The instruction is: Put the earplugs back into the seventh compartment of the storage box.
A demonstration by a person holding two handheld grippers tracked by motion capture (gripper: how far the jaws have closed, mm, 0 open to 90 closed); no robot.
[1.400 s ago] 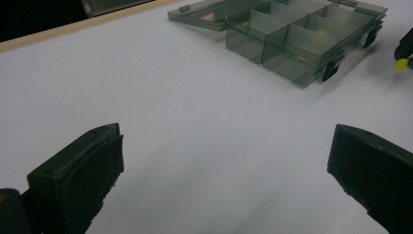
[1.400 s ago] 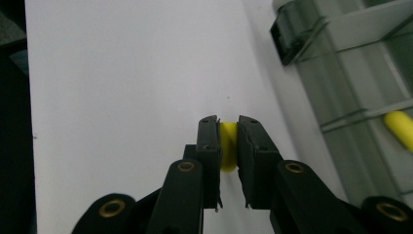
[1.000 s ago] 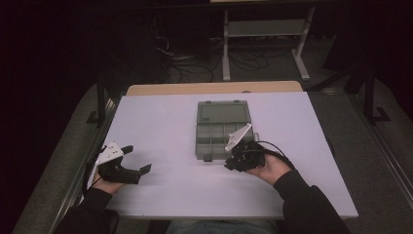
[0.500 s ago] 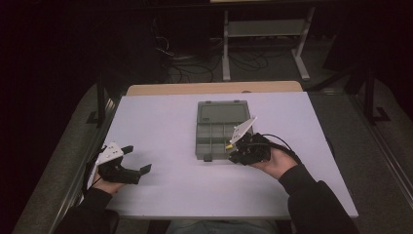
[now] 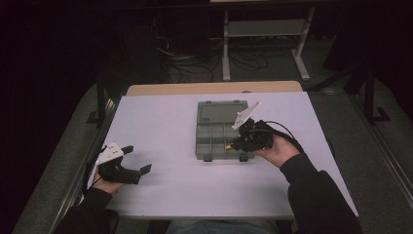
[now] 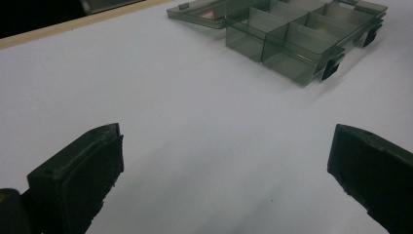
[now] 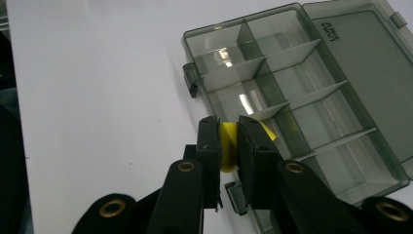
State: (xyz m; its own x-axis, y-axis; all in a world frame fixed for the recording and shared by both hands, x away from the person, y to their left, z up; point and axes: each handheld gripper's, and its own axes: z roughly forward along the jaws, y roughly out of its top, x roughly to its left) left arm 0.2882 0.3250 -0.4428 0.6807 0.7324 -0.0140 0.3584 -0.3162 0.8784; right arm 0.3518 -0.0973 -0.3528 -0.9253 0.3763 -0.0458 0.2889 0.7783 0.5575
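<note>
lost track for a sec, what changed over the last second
The right gripper moved from the box's right front corner in over its front compartments, jaws shut on a small yellow piece. Whether it already held the piece earlier can't be told. The left gripper, open near the table's left front, and the open box stayed put.

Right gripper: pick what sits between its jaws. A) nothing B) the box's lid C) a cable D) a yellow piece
D: in the right gripper view the right gripper has its jaws closed on a yellow piece, held over the open box.
</note>
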